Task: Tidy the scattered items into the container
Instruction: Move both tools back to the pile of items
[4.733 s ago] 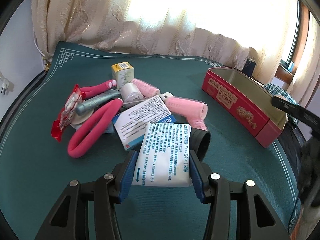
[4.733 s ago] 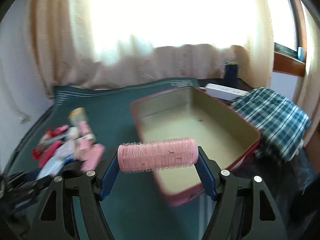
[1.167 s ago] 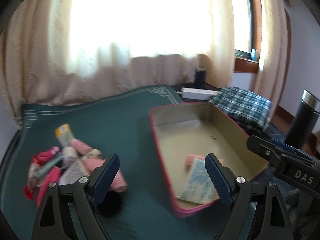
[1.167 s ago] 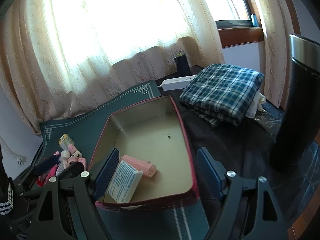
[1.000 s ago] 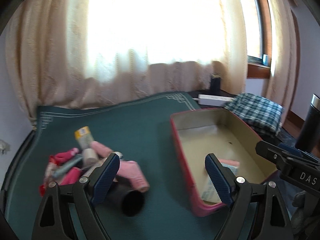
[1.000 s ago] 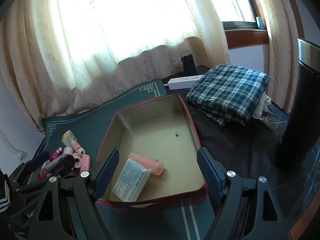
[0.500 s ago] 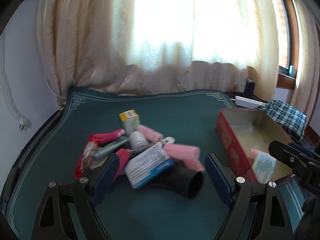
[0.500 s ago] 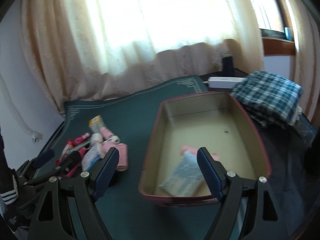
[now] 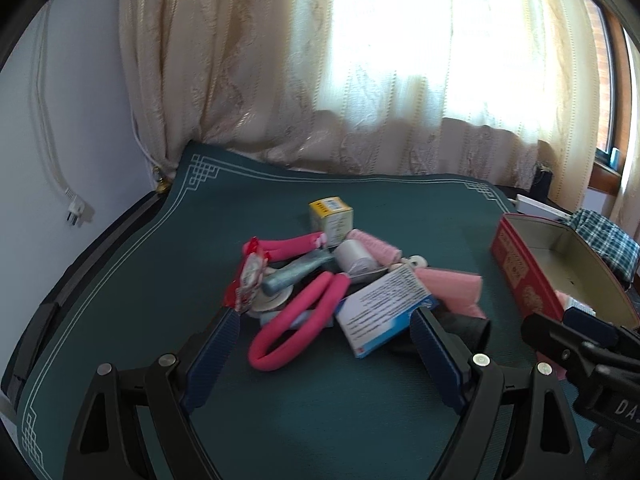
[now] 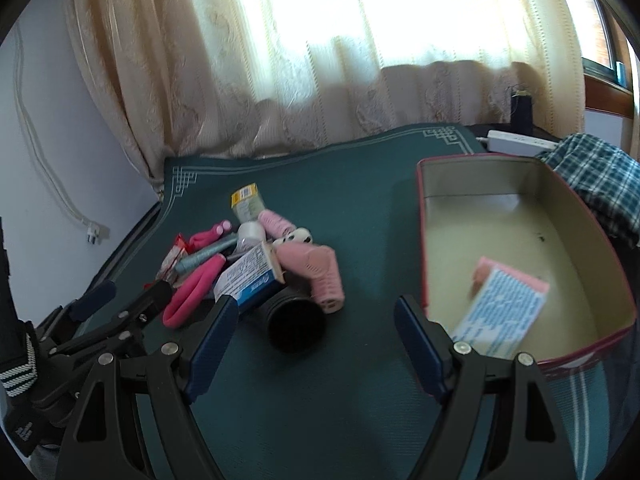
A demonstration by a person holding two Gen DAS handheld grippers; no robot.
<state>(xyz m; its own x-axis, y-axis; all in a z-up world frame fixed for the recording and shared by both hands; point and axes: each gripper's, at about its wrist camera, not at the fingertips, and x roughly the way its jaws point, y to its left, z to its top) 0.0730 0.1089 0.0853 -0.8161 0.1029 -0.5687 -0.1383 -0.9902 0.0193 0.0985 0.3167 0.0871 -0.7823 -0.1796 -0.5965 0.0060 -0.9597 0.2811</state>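
Observation:
A pile of items lies on the green mat point(image 9: 320, 208): a blue-and-white box point(image 9: 386, 306), a bent pink foam roller point(image 9: 304, 320), pink hair rollers point(image 9: 450, 288), a black roller point(image 10: 296, 322), a yellow-topped box point(image 9: 331, 216) and a red packet point(image 9: 248, 276). The red tin point(image 10: 428, 208) stands at the right and holds a white-and-blue packet point(image 10: 500, 312) and a pink roller point(image 10: 482, 272). My left gripper point(image 9: 324, 340) is open just short of the pile. My right gripper point(image 10: 314, 328) is open, between the pile and the tin.
A folded plaid cloth point(image 10: 600, 172) and a white power strip point(image 10: 520, 140) lie beyond the tin. Curtains hang behind the table. A white plug point(image 9: 78, 214) hangs on the left wall. The mat's front part is bare.
Both grippers let their items go into the tin and swung back left toward the pile; the pile is now closer in both views.

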